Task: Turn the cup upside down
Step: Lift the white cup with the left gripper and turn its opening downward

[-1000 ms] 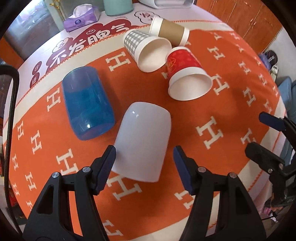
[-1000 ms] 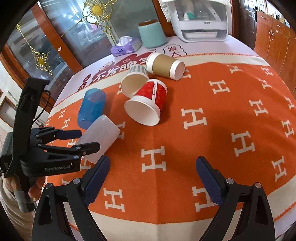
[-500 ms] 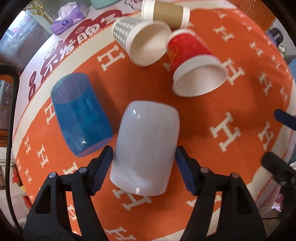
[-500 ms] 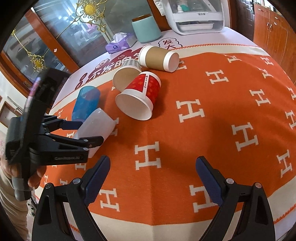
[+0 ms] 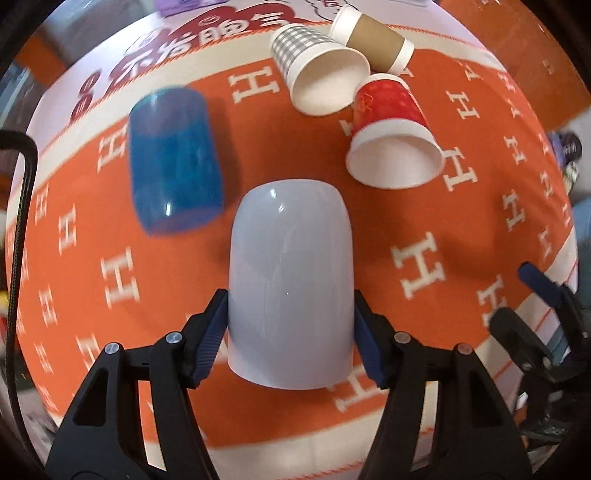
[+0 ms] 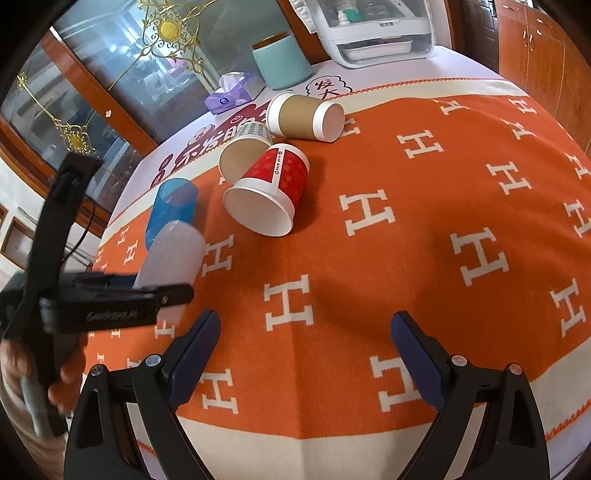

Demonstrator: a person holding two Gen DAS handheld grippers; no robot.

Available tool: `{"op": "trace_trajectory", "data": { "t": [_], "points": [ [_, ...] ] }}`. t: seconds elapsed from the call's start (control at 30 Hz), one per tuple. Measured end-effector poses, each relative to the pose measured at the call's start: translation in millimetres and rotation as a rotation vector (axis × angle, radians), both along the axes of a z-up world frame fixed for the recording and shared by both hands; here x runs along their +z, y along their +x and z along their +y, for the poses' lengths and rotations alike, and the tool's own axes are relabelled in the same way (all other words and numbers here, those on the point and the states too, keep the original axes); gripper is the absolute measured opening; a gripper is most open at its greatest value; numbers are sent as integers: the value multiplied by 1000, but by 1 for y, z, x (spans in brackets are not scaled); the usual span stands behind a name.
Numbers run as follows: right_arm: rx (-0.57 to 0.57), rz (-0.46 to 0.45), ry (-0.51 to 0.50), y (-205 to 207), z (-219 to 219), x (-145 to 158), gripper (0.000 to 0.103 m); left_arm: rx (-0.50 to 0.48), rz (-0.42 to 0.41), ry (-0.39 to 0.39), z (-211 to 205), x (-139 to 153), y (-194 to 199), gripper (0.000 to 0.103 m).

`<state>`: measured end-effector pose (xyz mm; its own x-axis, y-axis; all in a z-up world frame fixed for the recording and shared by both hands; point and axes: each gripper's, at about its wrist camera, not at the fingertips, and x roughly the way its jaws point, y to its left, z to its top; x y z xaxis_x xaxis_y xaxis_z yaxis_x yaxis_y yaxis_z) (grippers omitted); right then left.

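Observation:
A pale grey-white cup (image 5: pixel 290 284) lies on its side on the orange cloth, closed base away from me. My left gripper (image 5: pixel 290 332) is shut on the cup near its open rim, with both blue pads against its sides. In the right wrist view the cup (image 6: pixel 173 254) and the left gripper (image 6: pixel 155 295) show at the left. My right gripper (image 6: pixel 306 354) is open and empty above the cloth near the table's front edge.
A blue tumbler (image 5: pixel 173 158), a red paper cup (image 5: pixel 391 144), a checked paper cup (image 5: pixel 317 74) and a brown paper cup (image 5: pixel 373 40) lie on their sides beyond. A teal canister (image 6: pixel 280 59), tissue pack (image 6: pixel 231 92) and white appliance (image 6: pixel 376 29) stand at the back.
My left gripper has moved forward around the white cup and closed onto its sides. The right gripper has stayed open and nearly still.

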<state>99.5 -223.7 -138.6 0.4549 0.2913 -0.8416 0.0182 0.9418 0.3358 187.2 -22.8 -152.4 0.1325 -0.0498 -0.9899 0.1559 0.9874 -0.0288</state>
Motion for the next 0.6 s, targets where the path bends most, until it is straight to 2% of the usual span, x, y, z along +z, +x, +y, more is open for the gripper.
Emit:
{"op": "trace_trajectory", "data": {
  "t": [0.13, 0.33, 0.6],
  "points": [
    [-8, 2, 8, -11, -4, 1, 94, 87, 14, -36, -4, 1, -32, 61],
    [-26, 13, 4, -27, -16, 0, 94, 202, 37, -65, -12, -14, -88, 61],
    [-40, 29, 1, -44, -30, -6, 94, 274, 56, -84, -15, -31, -117, 62]
  ]
}}
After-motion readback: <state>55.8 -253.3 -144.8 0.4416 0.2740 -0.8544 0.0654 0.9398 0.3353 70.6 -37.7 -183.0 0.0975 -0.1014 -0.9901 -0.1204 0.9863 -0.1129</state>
